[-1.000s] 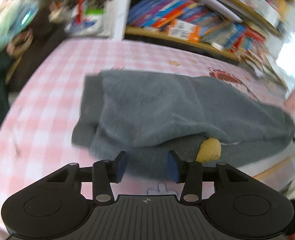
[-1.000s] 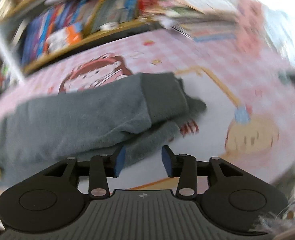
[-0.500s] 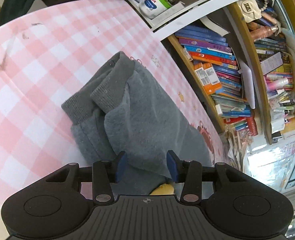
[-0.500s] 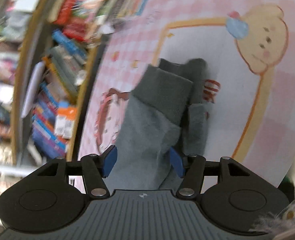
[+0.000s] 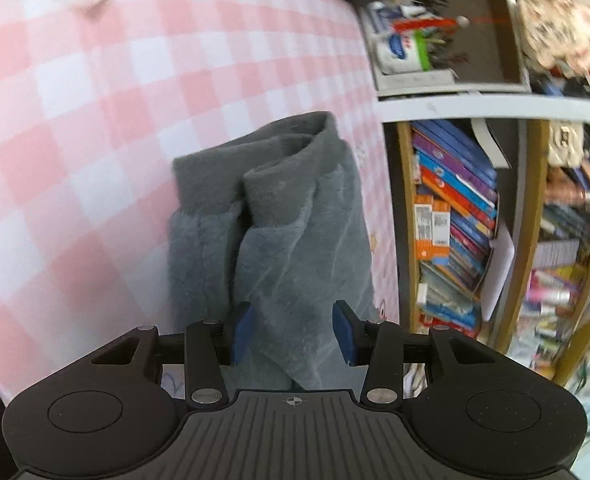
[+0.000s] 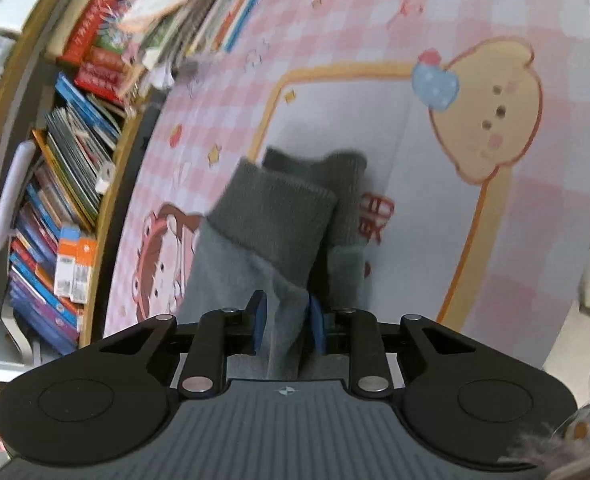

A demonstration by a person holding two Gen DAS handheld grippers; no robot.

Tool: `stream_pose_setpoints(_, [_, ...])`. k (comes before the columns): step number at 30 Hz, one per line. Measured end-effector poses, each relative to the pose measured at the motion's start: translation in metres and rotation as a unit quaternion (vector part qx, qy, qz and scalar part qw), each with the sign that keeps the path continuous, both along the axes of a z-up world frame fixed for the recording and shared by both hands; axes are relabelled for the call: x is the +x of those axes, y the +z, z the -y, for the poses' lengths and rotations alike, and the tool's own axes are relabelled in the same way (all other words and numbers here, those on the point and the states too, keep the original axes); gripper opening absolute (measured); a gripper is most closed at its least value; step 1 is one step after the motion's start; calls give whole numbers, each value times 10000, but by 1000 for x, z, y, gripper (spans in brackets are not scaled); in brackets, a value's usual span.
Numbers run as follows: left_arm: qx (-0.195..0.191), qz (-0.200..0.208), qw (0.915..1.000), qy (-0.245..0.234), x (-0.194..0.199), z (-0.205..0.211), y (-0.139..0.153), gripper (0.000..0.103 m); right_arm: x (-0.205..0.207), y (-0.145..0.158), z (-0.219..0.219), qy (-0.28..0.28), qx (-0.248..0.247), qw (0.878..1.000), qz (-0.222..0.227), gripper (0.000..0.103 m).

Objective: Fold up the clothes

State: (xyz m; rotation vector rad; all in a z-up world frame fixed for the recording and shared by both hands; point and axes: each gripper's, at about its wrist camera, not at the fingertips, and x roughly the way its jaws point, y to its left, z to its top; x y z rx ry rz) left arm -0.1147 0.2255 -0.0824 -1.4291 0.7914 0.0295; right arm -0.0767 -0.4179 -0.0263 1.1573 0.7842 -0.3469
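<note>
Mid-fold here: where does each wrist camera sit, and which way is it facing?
Left wrist: on the left gripper, facing down along the grey garment on the pink checked cloth; open jaws straddle fabric.
Right wrist: on the right gripper, facing the ribbed cuff; jaws closing on fabric.
Shared: garment, cloth, bookshelf.

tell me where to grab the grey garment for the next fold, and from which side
Grip the grey garment by the fleece just behind its ribbed cuffs, coming in low from the near edge. The cuffs are thick and stacked, while the fleece behind them bunches into a ridge the pads can pinch. The right tool is already closing on such a ridge.
</note>
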Motion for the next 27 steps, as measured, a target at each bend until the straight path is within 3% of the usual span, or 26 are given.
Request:
stream_pose_setpoints(4, [-317,-203,9993,-53,-2,10,-6,42,4,0,-2,149,59,9998,93,31])
stream_pose_setpoints(7, [-439,-298,9983,-243,6,23,-14,42,9,-2,-6,245,27,9997,70,32])
stream_pose_setpoints(9, [-477,-321,9983,-66,11,23,-19,42,13,-3,-9,248,-33,9997,43,31])
stream_pose_setpoints(11, [-509,-311,9980,217,15,19,-23,39,17,-4,-11,250,-92,9996,15,12])
stream_pose_setpoints(12, [-493,-269,9978,352,16,17,-23,39,18,-4,-12,258,-147,9996,2,9])
stream_pose_setpoints(13, [-402,-214,9979,458,17,14,-20,36,20,0,-12,275,-234,9993,23,7])
stream_pose_setpoints(14, [-169,-112,9986,487,19,12,-15,17,21,5,-10,290,-305,9991,98,7])
stream_pose_setpoints(15, [39,3,9989,467,21,10,-11,5,22,10,-9,305,-377,9987,173,6])
stream_pose_setpoints(18, [253,222,9985,439,21,6,0,4,22,45,-8,488,-570,9933,874,6])
stream_pose_setpoints(21, [350,371,9982,330,13,4,9,4,8,91,-10,779,-1051,9710,2000,6])
stream_pose_setpoints(23, [332,335,9986,233,3,4,9,4,-1,100,-8,898,-1292,9601,2313,6])
stream_pose_setpoints(25, [288,166,9993,188,-3,8,3,4,-2,78,-4,883,-1419,9707,1725,6])
stream_pose_setpoints(27, [266,-42,9995,156,-8,10,-4,4,5,35,1,803,-1334,9865,510,6])
